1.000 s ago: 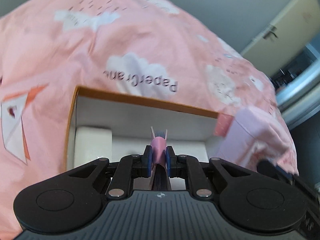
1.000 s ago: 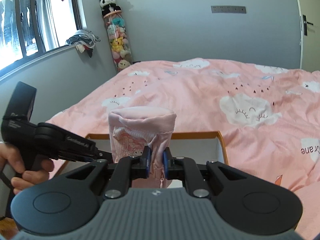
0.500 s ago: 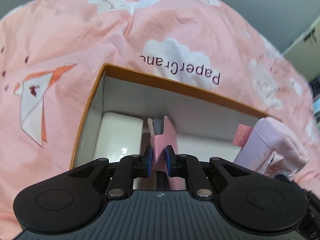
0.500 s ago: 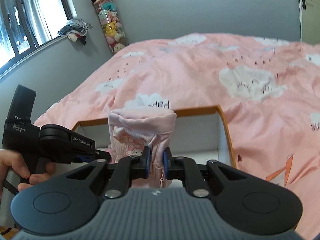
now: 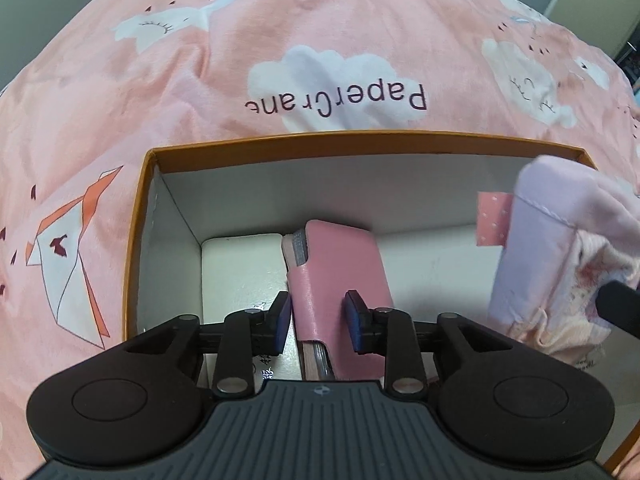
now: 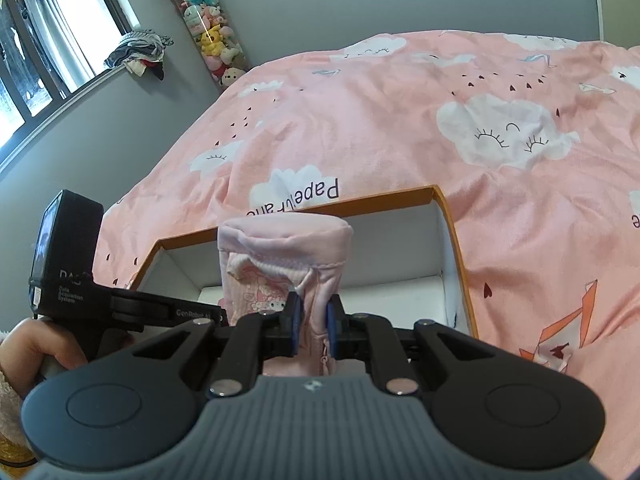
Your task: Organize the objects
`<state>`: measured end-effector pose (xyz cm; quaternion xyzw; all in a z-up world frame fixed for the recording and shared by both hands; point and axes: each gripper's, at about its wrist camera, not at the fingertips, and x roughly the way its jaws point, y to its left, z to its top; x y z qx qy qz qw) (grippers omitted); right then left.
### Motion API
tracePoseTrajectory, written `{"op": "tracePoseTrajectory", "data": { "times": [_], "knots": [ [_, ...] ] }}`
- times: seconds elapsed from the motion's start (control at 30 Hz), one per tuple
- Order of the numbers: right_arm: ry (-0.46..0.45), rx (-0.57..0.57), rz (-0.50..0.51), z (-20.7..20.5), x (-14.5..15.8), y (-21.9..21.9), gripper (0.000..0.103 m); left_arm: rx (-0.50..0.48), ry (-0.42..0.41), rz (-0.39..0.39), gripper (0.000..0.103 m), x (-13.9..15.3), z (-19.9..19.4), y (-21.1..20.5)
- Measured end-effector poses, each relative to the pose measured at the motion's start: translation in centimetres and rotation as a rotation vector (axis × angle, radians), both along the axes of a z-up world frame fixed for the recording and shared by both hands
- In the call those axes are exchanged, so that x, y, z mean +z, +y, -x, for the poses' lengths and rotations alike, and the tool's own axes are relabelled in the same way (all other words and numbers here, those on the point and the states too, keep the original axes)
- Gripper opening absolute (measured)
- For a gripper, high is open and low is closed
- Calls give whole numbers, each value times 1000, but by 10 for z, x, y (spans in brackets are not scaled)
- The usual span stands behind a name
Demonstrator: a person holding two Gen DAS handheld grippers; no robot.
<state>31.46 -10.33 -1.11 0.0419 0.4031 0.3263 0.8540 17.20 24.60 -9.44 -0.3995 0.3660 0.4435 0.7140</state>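
Left tongs (image 5: 316,316) point steeply down into an open box (image 5: 360,138) with orange rim and white inside, sitting on a bed with a pink cloud-print cover (image 5: 200,60). Their jaws have just been opening and now stand partly apart. A pink wallet (image 5: 340,264) lies between them, leaning tilted on the box floor. The left pad (image 5: 282,322) sits just beside the wallet's edge. The right pad overlaps its face, and contact there cannot be told. A white block (image 5: 240,264) lies in the box just left of the wallet, touching or nearly touching it.

Right tongs (image 6: 312,324) are squeezed almost shut on a pink fabric pouch (image 6: 280,252) with a cartoon print and a zipper. The pouch stands upright over the near right part of the box, partly inside its walls. Whether it rests on the floor is hidden. In the left wrist view the pouch shows at the right edge with a small pink dotted tag (image 5: 492,220).

A hand (image 6: 44,344) grips the left tool's handle at lower left of the right wrist view. A clear tube of plush toys (image 6: 208,32) stands against the grey wall by the window.
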Motion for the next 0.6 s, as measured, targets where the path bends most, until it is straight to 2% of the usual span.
{"op": "tracePoseTrajectory", "data": {
  "times": [0.17,0.33,0.53,0.6],
  "knots": [
    [38,14,-30,-5,4,3,14,11,-70,-51,32,15,16,-4],
    [68,37,-24,-8,5,14,14,32,-101,-84,29,28,29,-5],
    [218,91,-7,-23,-7,42,15,62,-63,-243,29,49,43,-17],
    [267,99,11,-29,-13,52,15,56,-41,-266,29,51,45,-18]
  ]
}}
